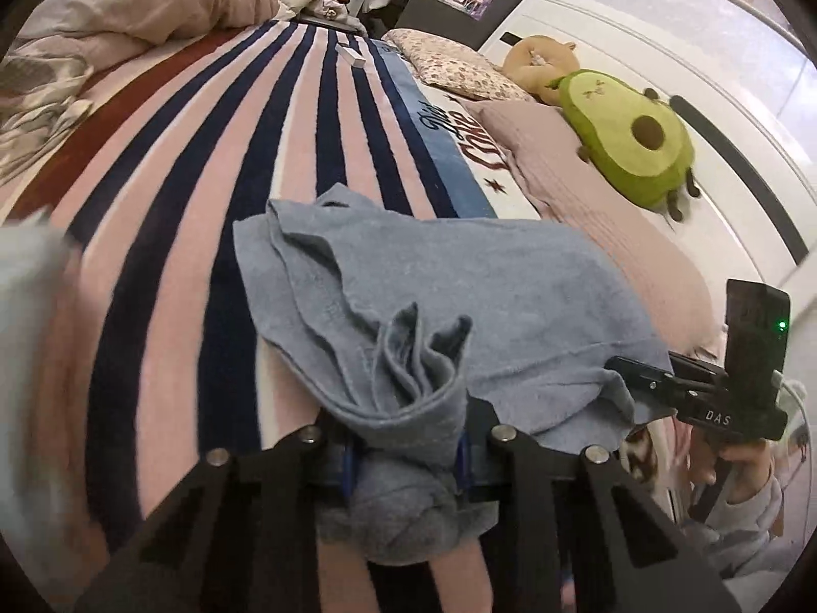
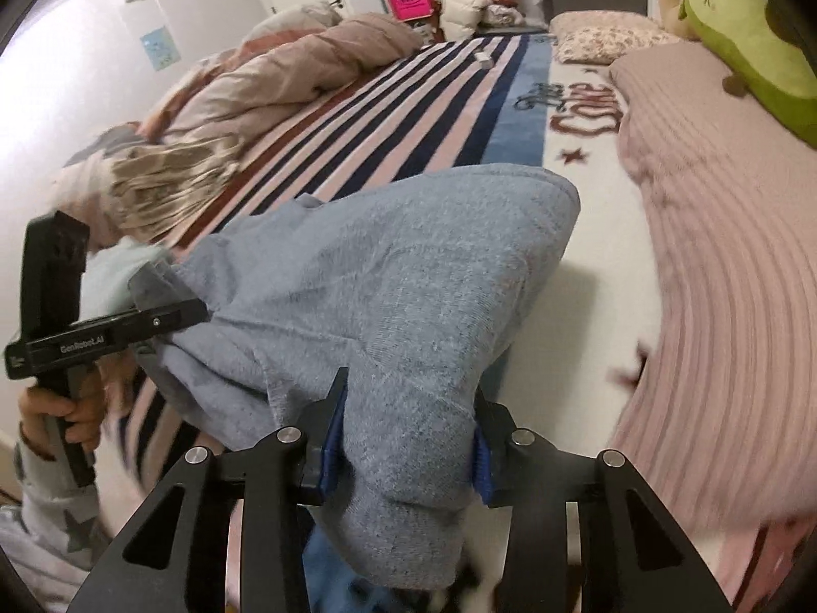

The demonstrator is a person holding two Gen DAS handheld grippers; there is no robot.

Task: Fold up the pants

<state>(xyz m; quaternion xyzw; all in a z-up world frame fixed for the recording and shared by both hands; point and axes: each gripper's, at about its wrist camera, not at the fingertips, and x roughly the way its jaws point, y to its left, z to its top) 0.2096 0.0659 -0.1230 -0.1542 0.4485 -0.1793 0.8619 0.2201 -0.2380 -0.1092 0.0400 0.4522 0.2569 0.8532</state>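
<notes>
The grey-blue pants (image 1: 459,281) lie bunched on the striped blanket (image 1: 204,179) on a bed. My left gripper (image 1: 406,460) is shut on a gathered edge of the pants, folds of cloth sticking up between its blue pads. In the right wrist view the pants (image 2: 388,276) rise in a tent, and my right gripper (image 2: 406,452) is shut on another edge of them. Each gripper shows in the other's view: the right one (image 1: 643,378) at the pants' right edge, the left one (image 2: 173,314) at their left edge.
A pink ribbed pillow (image 2: 715,255) lies to the right, with an avocado plush (image 1: 628,133) and a floral pillow (image 1: 459,66) beyond it. A bunched beige duvet (image 2: 286,71) sits far left. A small white box (image 1: 350,55) lies on the blanket far off.
</notes>
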